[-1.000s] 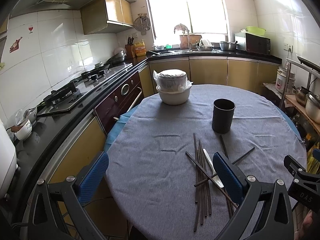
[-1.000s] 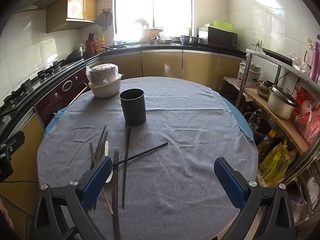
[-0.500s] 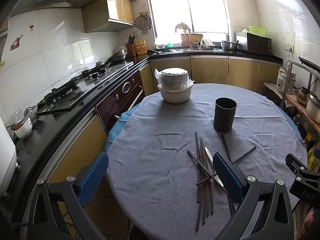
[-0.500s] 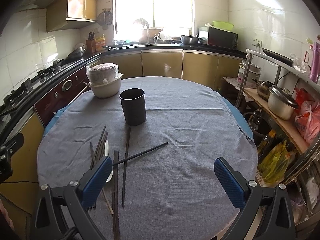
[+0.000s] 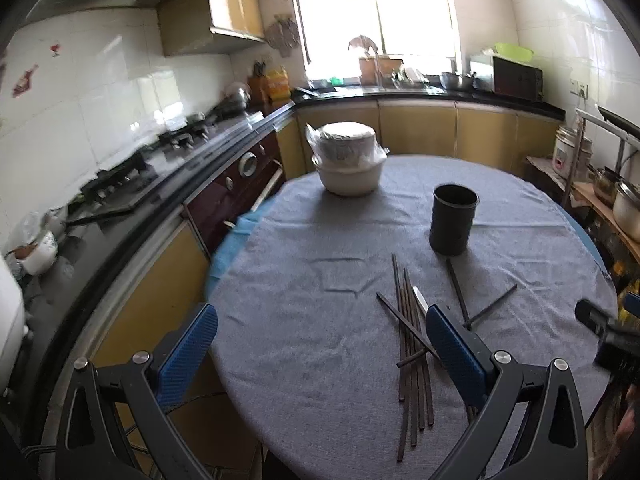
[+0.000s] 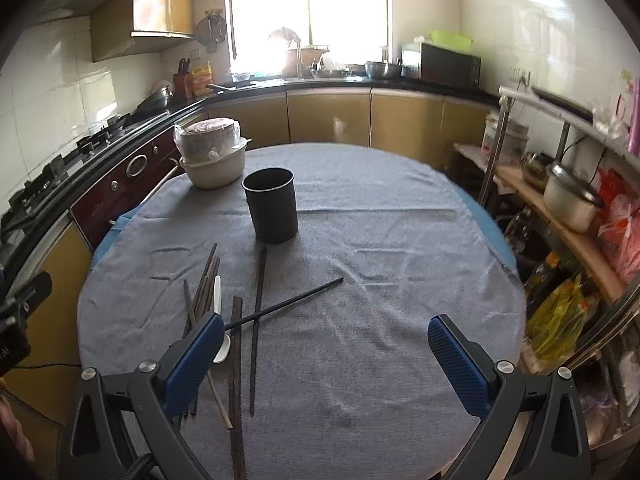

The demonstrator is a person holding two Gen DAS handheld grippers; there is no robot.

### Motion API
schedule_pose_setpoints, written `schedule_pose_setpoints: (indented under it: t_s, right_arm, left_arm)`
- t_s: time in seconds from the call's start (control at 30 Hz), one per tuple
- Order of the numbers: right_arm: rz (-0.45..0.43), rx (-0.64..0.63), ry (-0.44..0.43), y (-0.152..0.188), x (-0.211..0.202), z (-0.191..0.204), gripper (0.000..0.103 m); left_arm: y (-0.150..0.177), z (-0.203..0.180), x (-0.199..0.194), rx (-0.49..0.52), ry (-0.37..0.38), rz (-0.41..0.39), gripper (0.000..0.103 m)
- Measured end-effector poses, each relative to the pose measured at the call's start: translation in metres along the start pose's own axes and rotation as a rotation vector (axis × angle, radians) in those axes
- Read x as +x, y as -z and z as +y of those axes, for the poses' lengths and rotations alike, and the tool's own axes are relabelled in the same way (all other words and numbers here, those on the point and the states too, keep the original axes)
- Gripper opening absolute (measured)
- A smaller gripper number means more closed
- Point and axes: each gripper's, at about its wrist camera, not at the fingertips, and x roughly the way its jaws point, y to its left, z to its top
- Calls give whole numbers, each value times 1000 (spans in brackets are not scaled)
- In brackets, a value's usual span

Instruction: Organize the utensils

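Chopsticks [image 5: 408, 344], a loose bundle of long dark wooden sticks, lie near the front edge of the round tabletop [image 5: 320, 320] under its grey cloth, most of them roughly parallel and pointing away from the cameras, with one stick crossing them on a slant. At the far left of the left wrist view a black gas hob [image 5: 136, 176] runs along the kitchen wall, apart from the tabletop. The left tongs [image 5: 320, 354] hang spread wide above the near rim with nothing between their blue pads [image 5: 188, 350], the right pad standing just in front of the bundle. Toward the back of the tabletop sits a cream bowl [image 5: 352, 178] holding a stack of dishes wrapped in clear plastic. Among the sticks lies a small white spoon [image 6: 219, 320], its bowl end partly hidden behind a blue pad in the right wrist view. To the right of the bundle two more black chopsticks [image 6: 276, 310] lie crossed over each other, one pointing toward the black cylindrical utensil holder [image 6: 272, 208], which stands upright and well clear of the bundle, its mouth showing nothing inside. The right tongs [image 6: 324, 354] are likewise released, wide apart and holding nothing, over bare cloth to the right of the crossed sticks. At the far right a metal rack [image 6: 560, 208] carries a lidded steel pot [image 6: 570, 200].
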Motion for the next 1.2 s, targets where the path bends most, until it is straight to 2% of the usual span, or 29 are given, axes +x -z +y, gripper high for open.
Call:
schedule_pose_setpoints:
  t_s: [0.07, 0.17, 0.27, 0.33, 0.47, 0.57, 0.67, 0.77, 0.83, 1.0, 1.17, 1.2]
  right_arm:
    - [48, 41, -40, -6, 13, -10, 99]
    - [137, 121, -88, -14, 42, -28, 89]
    - [272, 251, -172, -18, 86, -47, 72]
    - [343, 326, -208, -19, 111, -53, 59]
    - [424, 417, -245, -22, 153, -51, 51]
    - [490, 486, -229, -24, 186, -46, 43]
    - [523, 501, -171, -27, 207, -41, 42]
    - [553, 500, -132, -28, 221, -35, 42]
    - [548, 501, -101, -30, 226, -31, 42]
    - [552, 466, -39, -38, 235, -20, 41]
    - [530, 418, -7, -42, 243, -14, 23]
    - [528, 413, -6, -43, 245, -12, 16]
  left_arm:
    - [0, 4, 17, 2, 39, 63, 103]
    - [0, 11, 45, -12, 79, 144, 103]
    - [-2, 17, 75, -27, 86, 211, 103]
    - [-5, 19, 95, -53, 117, 261, 103]
    - [-13, 21, 131, -109, 179, 346, 99]
    - [-18, 17, 157, -157, 226, 431, 84]
    - [-18, 11, 181, -214, 274, 508, 82]
    - [-16, 6, 202, -269, 301, 583, 72]
    - [-13, 1, 217, -308, 318, 638, 70]
    - [-10, -10, 244, -357, 310, 702, 55]
    - [-14, -19, 259, -396, 318, 710, 43]
    - [-15, -20, 261, -401, 334, 712, 34]
